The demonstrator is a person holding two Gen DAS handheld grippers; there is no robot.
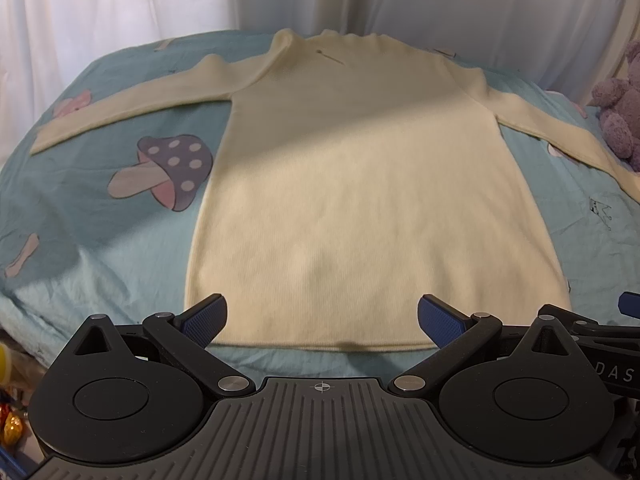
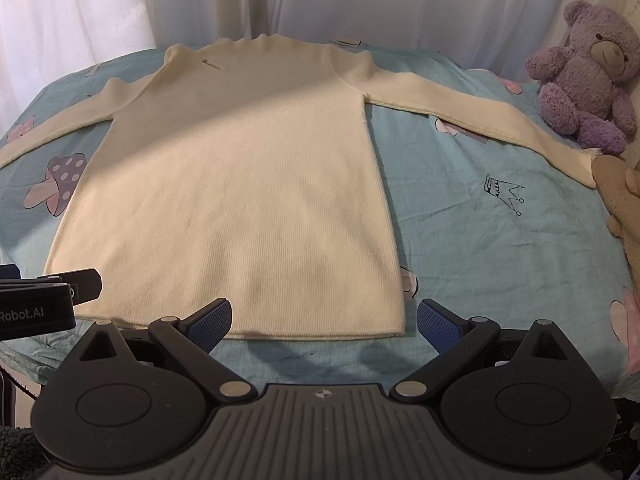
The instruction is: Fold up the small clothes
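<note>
A cream long-sleeved knit sweater (image 1: 360, 184) lies flat on a light blue bedsheet, collar at the far side, hem nearest me, both sleeves spread out sideways. It also shows in the right wrist view (image 2: 240, 184). My left gripper (image 1: 322, 320) is open and empty, just above the hem near its middle. My right gripper (image 2: 324, 322) is open and empty, over the hem's right corner. The left gripper's body (image 2: 40, 300) shows at the left edge of the right wrist view.
The light blue sheet (image 1: 100, 240) has mushroom prints (image 1: 164, 172) and a small crown drawing (image 2: 502, 192). A purple teddy bear (image 2: 588, 72) and a tan plush toy (image 2: 624, 200) sit at the right edge. White curtains (image 2: 360, 0) hang behind the bed.
</note>
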